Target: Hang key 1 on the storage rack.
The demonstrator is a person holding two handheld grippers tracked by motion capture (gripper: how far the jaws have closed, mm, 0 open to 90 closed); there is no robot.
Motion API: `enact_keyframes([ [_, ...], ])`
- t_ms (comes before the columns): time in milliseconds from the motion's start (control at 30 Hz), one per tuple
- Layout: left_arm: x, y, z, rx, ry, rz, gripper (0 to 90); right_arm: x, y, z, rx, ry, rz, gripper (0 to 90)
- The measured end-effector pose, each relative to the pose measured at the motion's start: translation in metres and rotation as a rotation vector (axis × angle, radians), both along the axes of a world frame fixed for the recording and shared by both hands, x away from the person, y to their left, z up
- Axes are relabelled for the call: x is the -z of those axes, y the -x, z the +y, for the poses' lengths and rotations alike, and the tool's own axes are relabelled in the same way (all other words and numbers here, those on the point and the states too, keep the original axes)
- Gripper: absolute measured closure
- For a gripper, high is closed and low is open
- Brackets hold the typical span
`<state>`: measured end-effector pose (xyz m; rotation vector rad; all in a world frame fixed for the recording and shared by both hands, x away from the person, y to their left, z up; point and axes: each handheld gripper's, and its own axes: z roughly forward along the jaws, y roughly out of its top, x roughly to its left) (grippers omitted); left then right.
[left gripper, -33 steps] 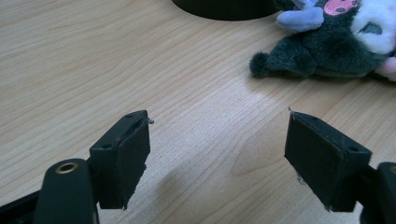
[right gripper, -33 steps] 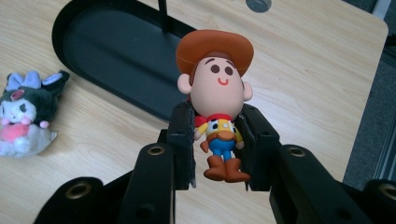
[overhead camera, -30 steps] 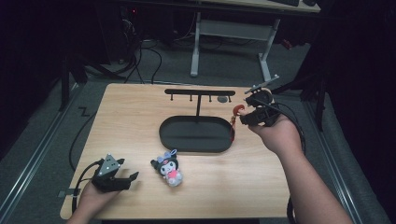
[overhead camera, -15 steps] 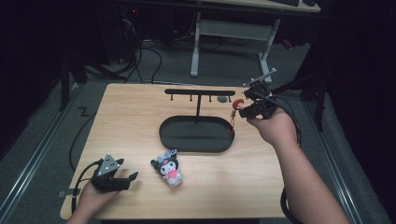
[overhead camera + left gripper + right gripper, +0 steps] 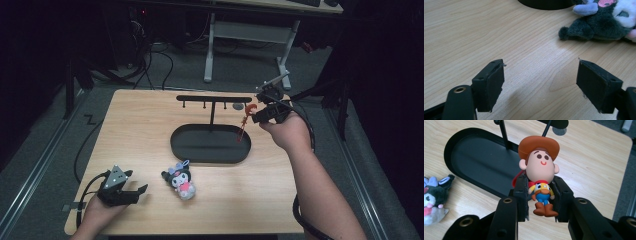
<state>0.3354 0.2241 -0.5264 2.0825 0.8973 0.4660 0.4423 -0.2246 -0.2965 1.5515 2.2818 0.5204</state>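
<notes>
Pinching cowboy figure (image 5: 541, 182), raised right claw (image 5: 540, 195); left claw (image 5: 540, 82) spread, low.

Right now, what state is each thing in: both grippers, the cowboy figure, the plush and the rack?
Right gripper: shut on the cowboy figure, held above the table near the rack's right end.
Cowboy figure: upright between the jaws, red strap hanging below.
Left gripper: open, nothing between the jaws, low over the table.
Plush: lying on the table, free of both grippers.
Rack: upright in its black tray, nothing on its pegs.
</notes>
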Motion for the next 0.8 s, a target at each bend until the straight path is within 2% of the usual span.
enact_keyframes([
  [400,0.001,-0.001,0.001,-0.002,-0.001,-0.002,22.9,0.010,-0.012,0.005,-0.008,-0.038,0.021,69.8],
  [600,0.001,-0.001,0.001,-0.002,-0.002,-0.002,22.9,0.016,-0.019,0.002,0.009,-0.029,0.026,69.8],
  [800,0.001,-0.001,0.002,-0.004,0.001,-0.002,22.9,0.018,-0.021,-0.005,0.030,-0.024,0.029,69.8],
])
